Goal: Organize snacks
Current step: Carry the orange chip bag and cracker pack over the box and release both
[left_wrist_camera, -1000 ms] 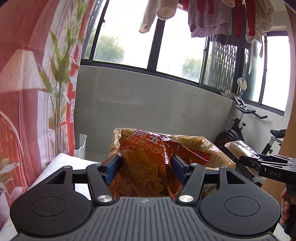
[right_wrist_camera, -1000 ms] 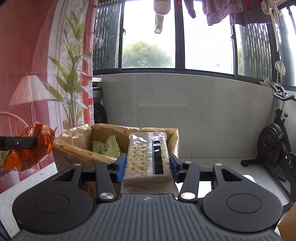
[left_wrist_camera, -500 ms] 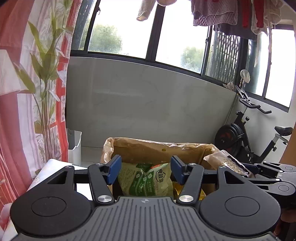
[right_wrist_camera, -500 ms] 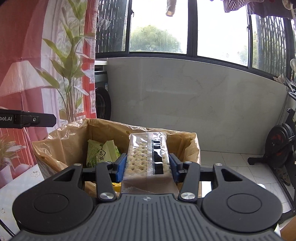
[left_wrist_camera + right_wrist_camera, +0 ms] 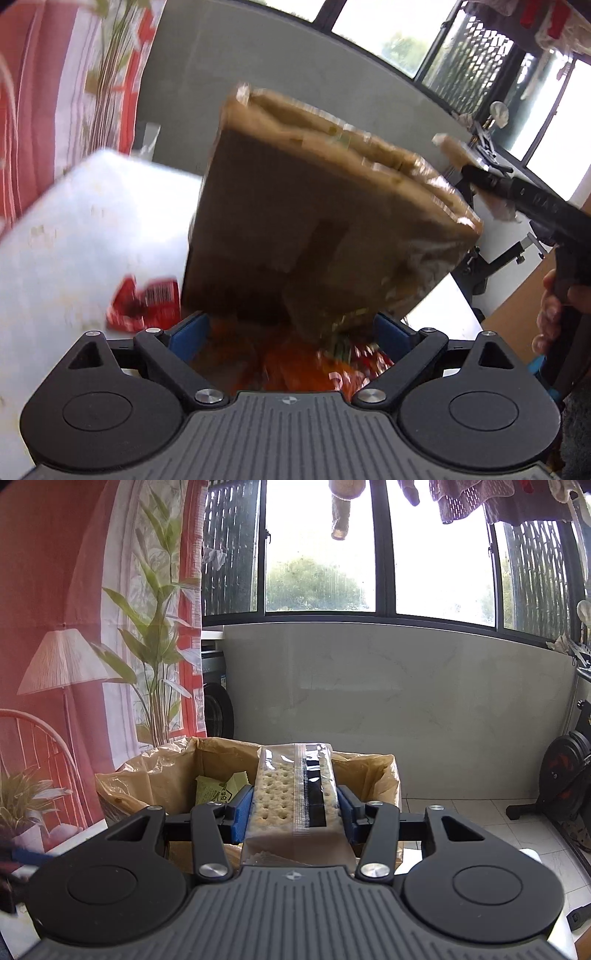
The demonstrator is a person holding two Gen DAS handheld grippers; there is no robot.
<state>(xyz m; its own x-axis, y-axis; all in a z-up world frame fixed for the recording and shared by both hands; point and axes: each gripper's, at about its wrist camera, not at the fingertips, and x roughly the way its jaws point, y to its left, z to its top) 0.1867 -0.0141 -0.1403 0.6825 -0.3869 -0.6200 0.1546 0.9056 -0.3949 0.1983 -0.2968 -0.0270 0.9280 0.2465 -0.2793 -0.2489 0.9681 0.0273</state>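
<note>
Cardboard, brown and lined with crinkled translucent plastic, makes up the box [image 5: 177,771] that takes the snacks; from the left wrist view its taped outer wall looms close and blurred over a white table [image 5: 74,229]. Inside, a green packet [image 5: 218,790] already lies against the liner, so some sorting looks done.

Next in size is the cracker pack [image 5: 295,794], a long clear-wrapped block of pale, dimpled biscuits with a dark label strip. The right gripper [image 5: 295,808] clamps it between blue pads at a middling width, level, just before the box's near rim, not yet over the opening. That pack still has to go in.

The left gripper [image 5: 291,332] points down at the table in front of the box, and its jaws have just been opening to wide. Between them lie glossy orange and red snack wrappers [image 5: 314,365], smeared by motion; the pads do not press on them. A small red foil packet [image 5: 144,302] sits flat on the table beside the box, also waiting, I judge.
</note>
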